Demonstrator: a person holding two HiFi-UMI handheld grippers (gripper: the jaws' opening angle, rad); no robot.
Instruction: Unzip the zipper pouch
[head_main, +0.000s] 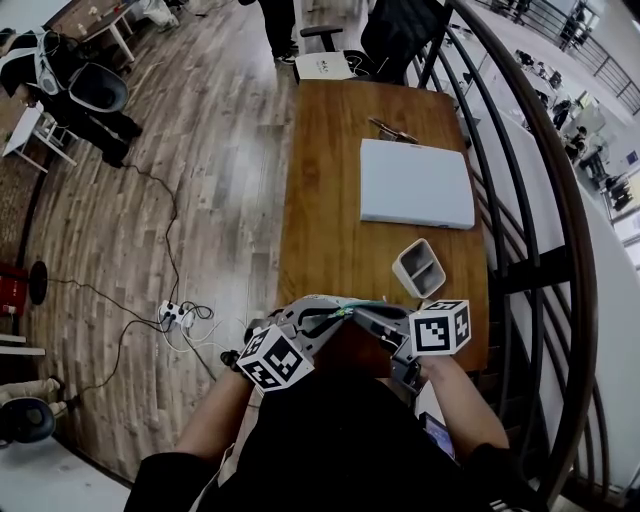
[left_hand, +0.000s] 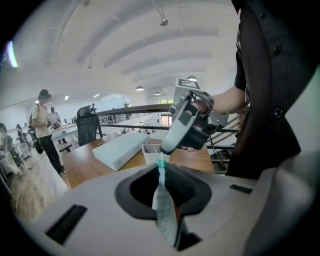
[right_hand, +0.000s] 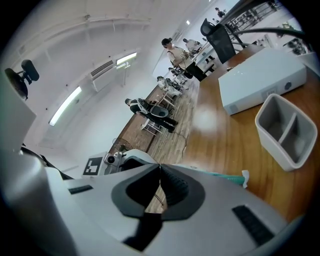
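Note:
I hold the zipper pouch (head_main: 342, 316), a greenish fabric piece with a teal zipper, between both grippers over the near end of the wooden table (head_main: 330, 220). My left gripper (head_main: 322, 322) is shut on the pouch body (left_hand: 166, 215), which runs up between its jaws (left_hand: 161, 170). At the pouch's top teal end (left_hand: 161, 161) the tip of my right gripper (left_hand: 165, 149) pinches the zipper pull. In the right gripper view the jaws (right_hand: 159, 166) meet tightly, and the teal zipper strip (right_hand: 227, 176) shows past the right jaw. The pull itself is hidden by the tips.
A grey two-compartment container (head_main: 420, 268) stands just beyond the grippers, with a flat white box (head_main: 415, 183) farther back. A dark railing (head_main: 520, 200) runs along the table's right side. A power strip with cables (head_main: 178, 316) lies on the floor at left.

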